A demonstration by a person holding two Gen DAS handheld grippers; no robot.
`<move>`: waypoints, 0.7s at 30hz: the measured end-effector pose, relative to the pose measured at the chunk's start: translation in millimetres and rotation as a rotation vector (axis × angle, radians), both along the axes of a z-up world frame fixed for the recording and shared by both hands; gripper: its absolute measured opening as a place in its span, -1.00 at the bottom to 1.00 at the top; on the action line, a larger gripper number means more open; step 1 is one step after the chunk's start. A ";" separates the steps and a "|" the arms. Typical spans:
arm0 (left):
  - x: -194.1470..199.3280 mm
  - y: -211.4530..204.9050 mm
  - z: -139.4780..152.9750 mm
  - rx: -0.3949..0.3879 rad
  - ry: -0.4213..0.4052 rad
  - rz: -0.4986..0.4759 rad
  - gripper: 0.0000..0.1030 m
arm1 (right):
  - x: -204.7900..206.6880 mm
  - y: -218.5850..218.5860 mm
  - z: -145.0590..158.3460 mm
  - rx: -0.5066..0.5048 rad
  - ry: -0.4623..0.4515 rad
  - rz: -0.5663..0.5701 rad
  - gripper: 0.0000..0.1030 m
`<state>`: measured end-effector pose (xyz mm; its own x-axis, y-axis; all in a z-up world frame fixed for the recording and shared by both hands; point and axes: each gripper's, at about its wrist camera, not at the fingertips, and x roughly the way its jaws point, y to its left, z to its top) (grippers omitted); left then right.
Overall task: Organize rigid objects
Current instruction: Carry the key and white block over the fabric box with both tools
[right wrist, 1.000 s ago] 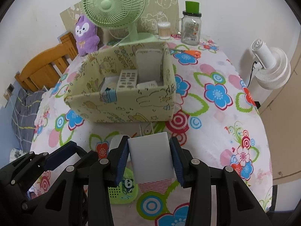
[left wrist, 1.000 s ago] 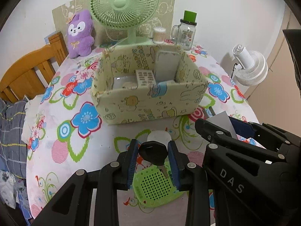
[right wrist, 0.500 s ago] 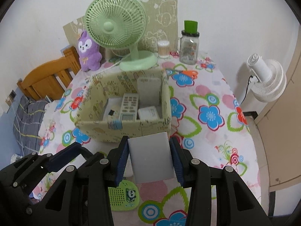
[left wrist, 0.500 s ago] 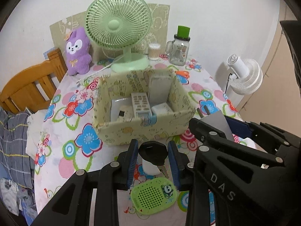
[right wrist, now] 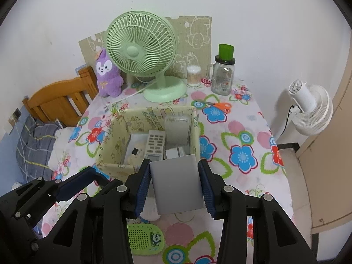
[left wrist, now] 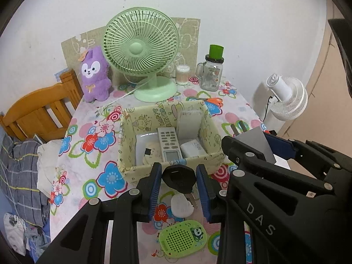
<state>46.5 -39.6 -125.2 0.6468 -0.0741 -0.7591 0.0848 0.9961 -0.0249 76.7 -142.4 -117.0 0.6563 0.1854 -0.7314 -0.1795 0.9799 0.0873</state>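
My left gripper (left wrist: 178, 183) is shut on a black key (left wrist: 178, 180), held above the table just in front of the yellow fabric box (left wrist: 206, 161). My right gripper (right wrist: 175, 187) is shut on a grey rectangular block (right wrist: 177, 186), held near the box's front right corner (right wrist: 194, 132). The box holds a white remote (left wrist: 169, 144), a white tray and several small items. The grey block also shows in the left wrist view (left wrist: 256, 142). A white oval object (left wrist: 181, 205) and a green perforated case (left wrist: 183, 238) lie on the floral tablecloth below.
A green desk fan (left wrist: 140, 52), a purple plush (left wrist: 94, 74), a cotton swab jar (left wrist: 183, 74) and a glass mug with green lid (left wrist: 211, 73) stand at the back. Orange scissors (right wrist: 220, 105) lie behind the box. A white fan (right wrist: 310, 110) stands off the table right, a wooden chair (left wrist: 41, 112) left.
Both grippers have risen and pulled back from the table with the key and the grey block still held. The box and table now look farther away and lower.
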 end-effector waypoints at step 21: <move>29.5 9.3 8.1 0.005 -0.012 0.064 -0.37 | 35.9 10.8 9.6 -0.021 -0.024 0.057 -0.09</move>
<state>76.0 -30.4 -117.1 0.6594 -0.0284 -0.7513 0.0208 0.9996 -0.0196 112.6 -131.7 -107.4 0.6623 0.2079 -0.7198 -0.2372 0.9695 0.0618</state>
